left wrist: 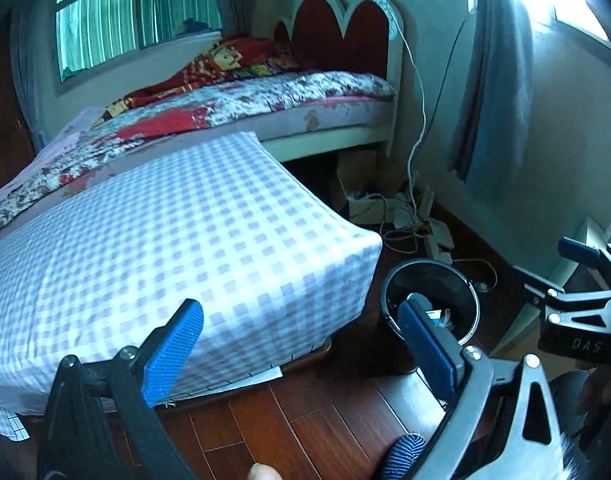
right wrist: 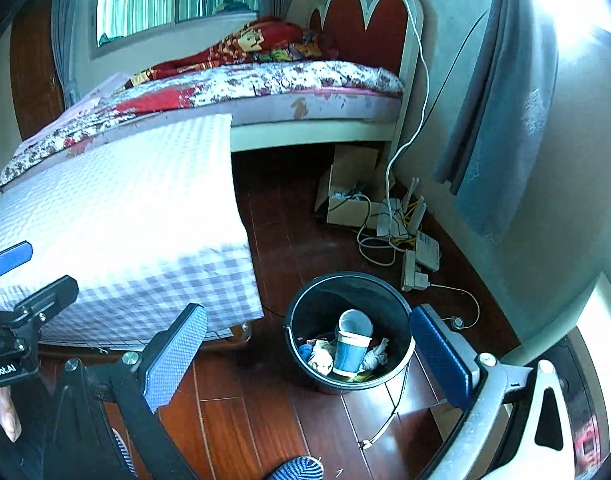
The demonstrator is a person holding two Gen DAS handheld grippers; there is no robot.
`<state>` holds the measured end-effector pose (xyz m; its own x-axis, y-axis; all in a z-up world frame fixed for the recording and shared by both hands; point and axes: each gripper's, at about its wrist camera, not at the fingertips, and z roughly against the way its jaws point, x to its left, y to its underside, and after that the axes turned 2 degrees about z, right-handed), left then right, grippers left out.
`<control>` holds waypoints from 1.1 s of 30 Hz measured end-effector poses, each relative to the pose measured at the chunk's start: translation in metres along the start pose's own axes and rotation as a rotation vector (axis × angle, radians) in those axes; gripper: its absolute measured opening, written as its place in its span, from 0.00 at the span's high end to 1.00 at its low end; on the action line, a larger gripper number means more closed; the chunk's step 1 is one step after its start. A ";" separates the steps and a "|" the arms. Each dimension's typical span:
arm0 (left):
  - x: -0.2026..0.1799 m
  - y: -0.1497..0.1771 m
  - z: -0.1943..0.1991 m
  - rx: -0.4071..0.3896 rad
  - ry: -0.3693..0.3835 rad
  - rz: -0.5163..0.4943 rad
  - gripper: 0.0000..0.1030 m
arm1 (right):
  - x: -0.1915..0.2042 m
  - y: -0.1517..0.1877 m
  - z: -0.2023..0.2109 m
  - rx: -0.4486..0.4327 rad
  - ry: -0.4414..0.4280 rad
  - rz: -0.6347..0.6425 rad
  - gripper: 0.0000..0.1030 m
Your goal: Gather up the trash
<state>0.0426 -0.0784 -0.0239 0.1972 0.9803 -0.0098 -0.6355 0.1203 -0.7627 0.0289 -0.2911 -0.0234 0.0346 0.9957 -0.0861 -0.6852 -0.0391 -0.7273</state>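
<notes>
in the left wrist view, my left hand-held gripper (left wrist: 301,344) sits at the bottom of the frame with its blue-padded fingers spread wide and nothing between them. the left finger lies over the checkered cloth (left wrist: 177,248) that fills the left and centre. the right finger partly covers the black bucket (left wrist: 461,280) standing on the wooden floor (left wrist: 305,420) at lower right, so i see only a little of what is inside. my right hand-held gripper (left wrist: 577,280) pokes in from the right edge; i cannot tell its opening from here. the bed (left wrist: 305,84) with the red headboard runs across the top.

in the right wrist view, my right hand-held gripper (right wrist: 309,352) is also wide open and holds nothing. the black bucket (right wrist: 301,320) stands between its fingers at lower centre, on the floor just beside the checkered cloth (right wrist: 125,208). inside it lie a blue paper cup (right wrist: 350,354), a white cup (right wrist: 355,322) above it, and crumpled paper (right wrist: 375,356) and other scraps. cables and a power strip (right wrist: 411,270) lie on the floor at centre right, near a cardboard box (right wrist: 347,196).
</notes>
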 end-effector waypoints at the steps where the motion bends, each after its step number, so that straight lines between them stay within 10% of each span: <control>1: 0.001 0.001 0.007 -0.013 0.003 -0.002 0.03 | 0.003 0.001 0.009 -0.006 0.002 -0.001 0.01; 14: 0.012 0.006 0.085 -0.163 0.008 0.035 0.00 | 0.021 0.010 0.092 -0.125 0.023 -0.019 0.01; 33: 0.007 0.007 0.089 -0.194 -0.014 0.004 0.00 | 0.023 0.004 0.102 -0.151 0.024 -0.022 0.01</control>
<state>-0.0267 -0.0565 0.0285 0.1834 0.9830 -0.0047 -0.4799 0.0854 -0.8732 -0.0472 -0.2601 0.0409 0.0671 0.9942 -0.0839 -0.5666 -0.0313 -0.8234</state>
